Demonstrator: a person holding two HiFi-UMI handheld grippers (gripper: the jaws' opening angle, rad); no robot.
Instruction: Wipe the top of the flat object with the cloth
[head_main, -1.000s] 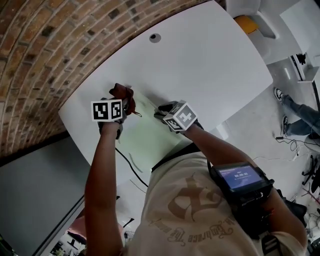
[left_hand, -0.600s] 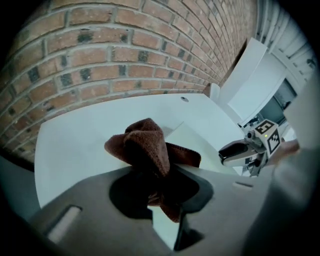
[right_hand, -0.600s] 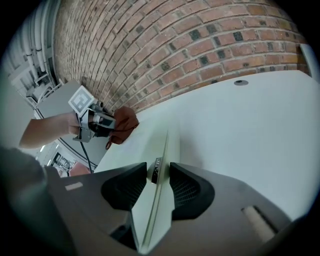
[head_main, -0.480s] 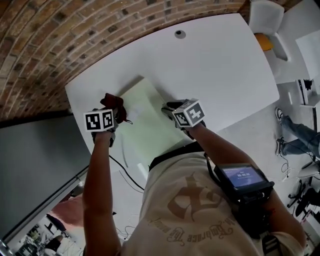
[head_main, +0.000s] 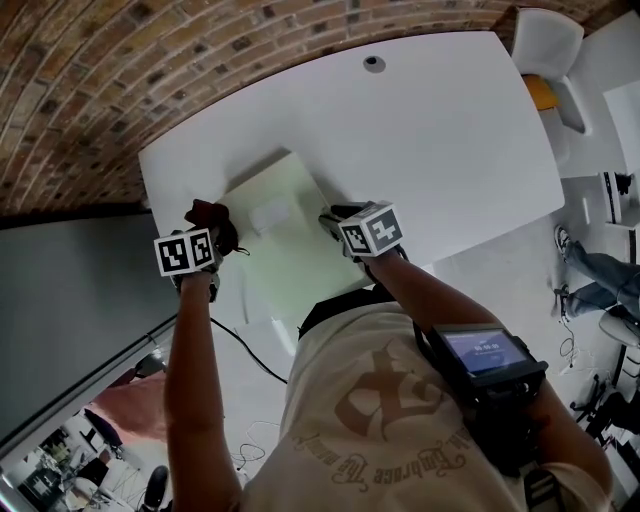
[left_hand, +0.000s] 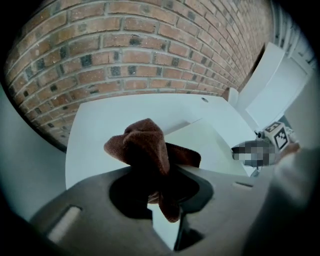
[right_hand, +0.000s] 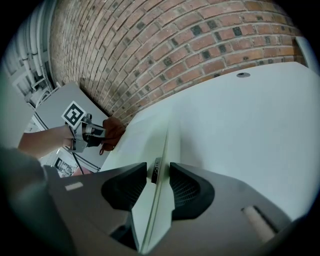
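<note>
- Brown cloth (left_hand: 145, 145): nubby pile, bunched into a peaked wad. Its lower folds fill the jaw gap and hide the jaw tips. It sits at the left edge of the flat object (head_main: 290, 250); whether it touches that surface cannot be told.
- Flat object: pale green, thin, rectangular slab with a matt top, lying on the tabletop (head_main: 440, 140). Its near corner is cut off behind the person's shirt in the head view. A small paler rectangle (head_main: 268, 215) marks its top, too faint to make out.
- Left hand-held gripper (left_hand: 161, 182): dark grey moulded plastic, clenched on the cloth, just off the flat object's left edge.
- Right hand-held gripper (right_hand: 156, 176): same dark plastic with cross-hatched pads (right_hand: 186, 190), closed on the flat object's right edge, one jaw on each side of the thin rim. A small dark tab (right_hand: 156, 170) on that rim sits between them, print unreadable.
- Tabletop: smooth white with rounded corners, showing beyond the flat object's far, left and right sides. A round grey grommet (head_main: 374, 63) lies well beyond its far edge.
- Brick wall (right_hand: 175, 45): red-brown, rough courses, beyond the flat object's far side.
</note>
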